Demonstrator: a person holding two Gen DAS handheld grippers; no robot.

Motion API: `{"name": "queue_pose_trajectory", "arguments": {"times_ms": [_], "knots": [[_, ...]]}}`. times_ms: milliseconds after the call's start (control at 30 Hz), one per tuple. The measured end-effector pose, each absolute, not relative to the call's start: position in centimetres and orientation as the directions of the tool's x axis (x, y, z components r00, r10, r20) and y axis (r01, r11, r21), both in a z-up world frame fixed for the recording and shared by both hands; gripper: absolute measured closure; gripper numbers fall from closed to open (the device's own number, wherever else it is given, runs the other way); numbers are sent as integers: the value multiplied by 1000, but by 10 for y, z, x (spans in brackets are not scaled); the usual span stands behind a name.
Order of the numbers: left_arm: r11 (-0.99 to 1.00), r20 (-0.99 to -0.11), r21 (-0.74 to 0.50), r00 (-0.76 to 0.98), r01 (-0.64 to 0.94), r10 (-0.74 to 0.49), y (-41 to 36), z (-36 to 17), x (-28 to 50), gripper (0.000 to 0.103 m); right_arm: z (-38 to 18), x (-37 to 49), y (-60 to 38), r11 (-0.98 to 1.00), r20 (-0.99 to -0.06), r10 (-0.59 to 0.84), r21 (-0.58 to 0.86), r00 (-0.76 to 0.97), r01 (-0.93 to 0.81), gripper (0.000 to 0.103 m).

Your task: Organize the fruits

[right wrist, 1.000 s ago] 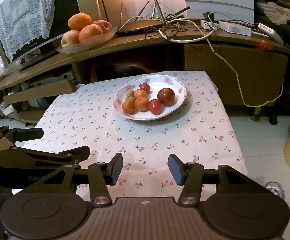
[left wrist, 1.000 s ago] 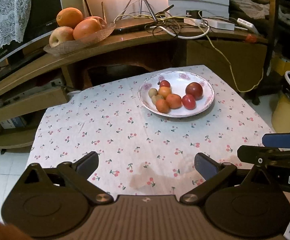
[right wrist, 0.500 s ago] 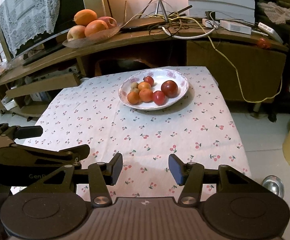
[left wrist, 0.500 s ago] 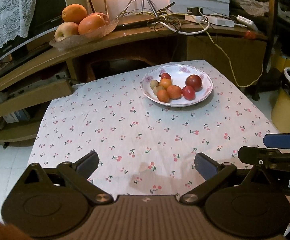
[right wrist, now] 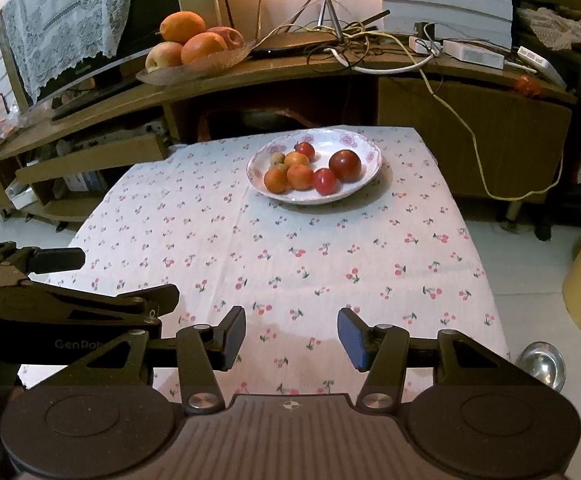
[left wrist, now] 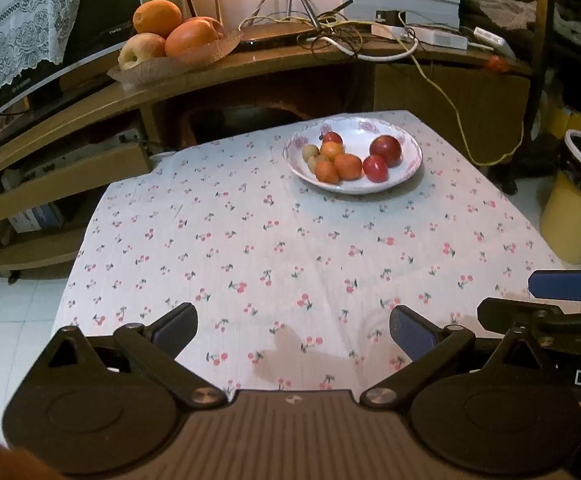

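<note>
White plate (right wrist: 372,168) of fruits (right wrist: 300,176) sits well ahead; I've both left tool (left wrist: 292,330) and right tool (right wrist: 291,338) released, right nearer.

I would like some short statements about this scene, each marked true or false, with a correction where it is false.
1. The white plate on the table holds several small fruits. True.
2. The left tongs are shut on a fruit. False: their jaws stand apart with nothing between them.
3. A second dish of large fruit sits on the wooden shelf behind the table. True.
4. The largest fruit on the white plate is green. False: the largest one is dark red.
5. The right tongs are open above the cherry-print tablecloth. True.
</note>
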State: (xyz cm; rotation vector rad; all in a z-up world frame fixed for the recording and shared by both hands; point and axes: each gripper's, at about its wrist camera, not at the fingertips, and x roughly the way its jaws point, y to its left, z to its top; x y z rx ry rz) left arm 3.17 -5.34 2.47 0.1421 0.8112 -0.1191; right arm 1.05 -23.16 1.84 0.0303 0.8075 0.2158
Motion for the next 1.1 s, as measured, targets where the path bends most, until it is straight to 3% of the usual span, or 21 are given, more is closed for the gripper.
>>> {"name": "queue_pose_trajectory", "arguments": {"times_ms": [1100], "knots": [[982,-728,95,684,163,-43,-53,20,1,0,13,-14,-235,983,-724,180,116,666,-140,48]]}}
